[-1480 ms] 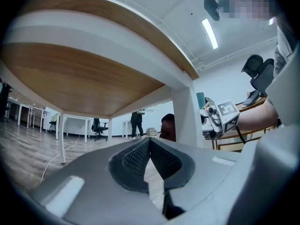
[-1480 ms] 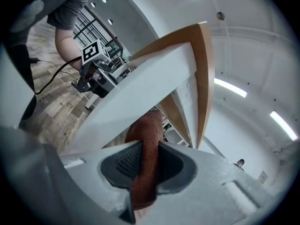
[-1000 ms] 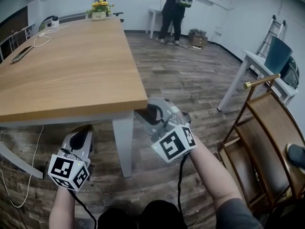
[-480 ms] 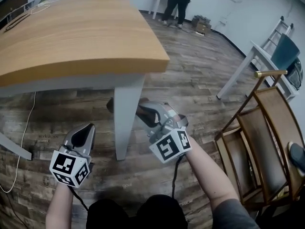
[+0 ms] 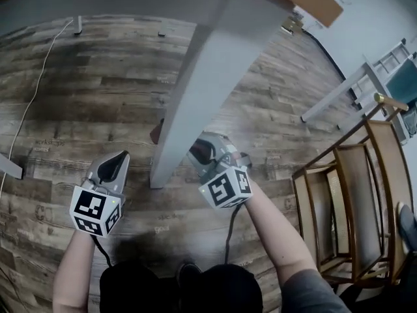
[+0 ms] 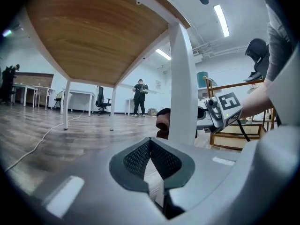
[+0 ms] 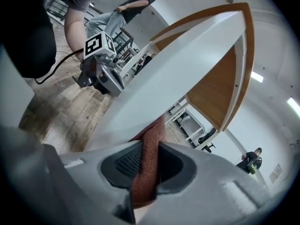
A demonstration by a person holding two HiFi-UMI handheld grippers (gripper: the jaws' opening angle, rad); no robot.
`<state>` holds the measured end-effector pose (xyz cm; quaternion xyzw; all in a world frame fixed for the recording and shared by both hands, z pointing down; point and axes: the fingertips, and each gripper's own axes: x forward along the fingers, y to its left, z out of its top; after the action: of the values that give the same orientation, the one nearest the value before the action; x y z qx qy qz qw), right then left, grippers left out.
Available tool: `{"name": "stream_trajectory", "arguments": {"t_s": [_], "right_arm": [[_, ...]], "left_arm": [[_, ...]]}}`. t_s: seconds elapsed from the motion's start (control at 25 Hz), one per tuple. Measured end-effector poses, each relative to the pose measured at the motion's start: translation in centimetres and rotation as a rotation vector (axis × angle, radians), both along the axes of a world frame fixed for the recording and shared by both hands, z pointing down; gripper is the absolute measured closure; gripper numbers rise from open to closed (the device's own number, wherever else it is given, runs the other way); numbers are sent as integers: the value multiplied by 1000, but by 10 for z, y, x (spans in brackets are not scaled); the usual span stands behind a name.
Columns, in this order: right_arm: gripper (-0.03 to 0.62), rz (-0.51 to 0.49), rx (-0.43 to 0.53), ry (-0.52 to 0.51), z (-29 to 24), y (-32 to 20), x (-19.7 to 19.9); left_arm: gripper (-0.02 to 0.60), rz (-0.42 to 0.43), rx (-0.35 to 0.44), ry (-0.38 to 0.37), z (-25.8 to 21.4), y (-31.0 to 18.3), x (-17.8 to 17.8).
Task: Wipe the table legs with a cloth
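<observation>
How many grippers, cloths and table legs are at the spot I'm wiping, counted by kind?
Grippers: 2 (left gripper, right gripper)
Cloths: 1 (reddish cloth, clamped in the right gripper's jaws)
Table legs: 1 (white table leg)
Total: 4

Rust-red cloth [image 7: 144,175], folded, pinched in right gripper [image 5: 198,151], pressed against table leg [image 5: 189,90] low down. Leg white, square-section, upright; cloth edge shows past its left side.
</observation>
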<state>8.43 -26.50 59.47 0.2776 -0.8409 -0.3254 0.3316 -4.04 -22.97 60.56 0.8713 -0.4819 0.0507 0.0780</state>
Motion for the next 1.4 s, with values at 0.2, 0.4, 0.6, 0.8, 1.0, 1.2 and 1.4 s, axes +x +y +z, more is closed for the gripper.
{"name": "stream_trajectory", "arguments": {"t_s": [0.2,0.4,0.6,0.8,1.0,1.2,1.4], "right_arm": [[531,27,-75,-8,57,-5,3],[531,19,-105,67,118,-1,5],[531,13,-159,120,172,5,6],[531,19,-213,180,217,3,4],[531,38,-280,225,256,3,2],[531,54,-319,245,275,1,0],[531,94,-322,241,279,4,1]], "left_arm": [[561,4,-75,-18,54,10,-2],[561,6,-128,-19,98,21,-2],[561,-2,-172,-3,130,33,-3],[561,-17,-205,-4,151,39,-9],[561,19,-223,-29,168,43,-5],[561,22,-228,-24,178,42,-2],[561,15,-253,-8,186,42,-4]]}}
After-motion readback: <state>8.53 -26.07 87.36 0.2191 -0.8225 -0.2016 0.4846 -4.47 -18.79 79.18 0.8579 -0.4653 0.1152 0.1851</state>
